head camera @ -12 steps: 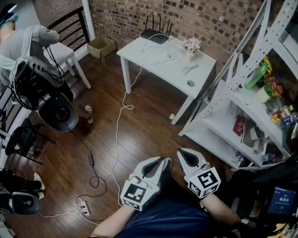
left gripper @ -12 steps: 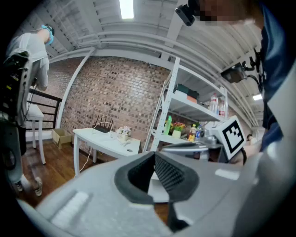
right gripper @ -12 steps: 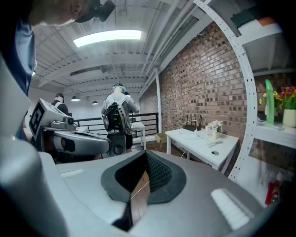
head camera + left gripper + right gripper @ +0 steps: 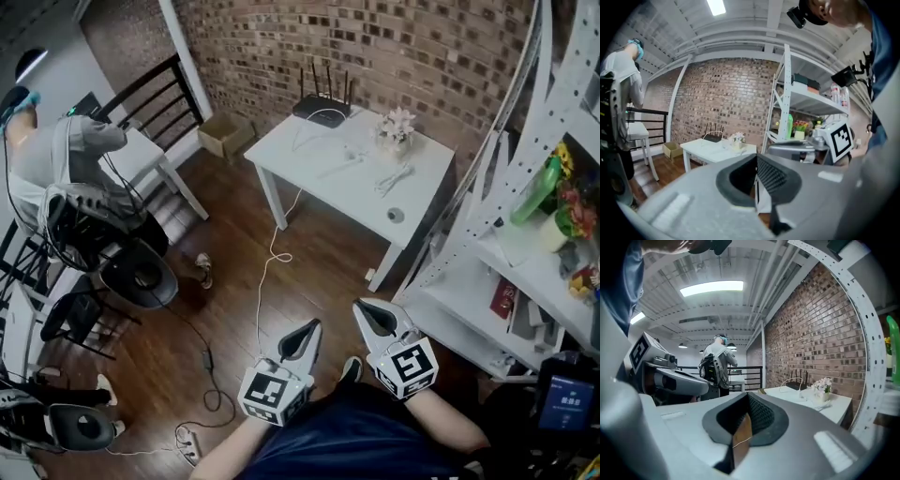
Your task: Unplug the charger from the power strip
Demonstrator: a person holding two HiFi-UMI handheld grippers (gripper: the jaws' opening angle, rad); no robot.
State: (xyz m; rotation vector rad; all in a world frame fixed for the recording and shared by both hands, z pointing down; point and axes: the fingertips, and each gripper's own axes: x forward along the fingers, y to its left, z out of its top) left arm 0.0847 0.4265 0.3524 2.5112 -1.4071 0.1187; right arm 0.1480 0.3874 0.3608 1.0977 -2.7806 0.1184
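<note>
In the head view a white power strip lies on the wooden floor at the bottom left, with cables plugged into it. A black cable with a small black adapter runs up from it. I cannot make out which plug is the charger. My left gripper and right gripper hover side by side close to my body, well right of the strip and far above it. Both are shut with nothing between them. The left gripper's own view shows its pads pressed together, as does the right gripper's view.
A white table with a router and flowers stands ahead by the brick wall. A white cable trails from it across the floor. Metal shelving fills the right. A person, chairs and stools crowd the left.
The head view has shifted, so the table, cable and power strip now sit further right and lower in the picture. The left gripper shows slightly lower. Both grippers stay shut.
</note>
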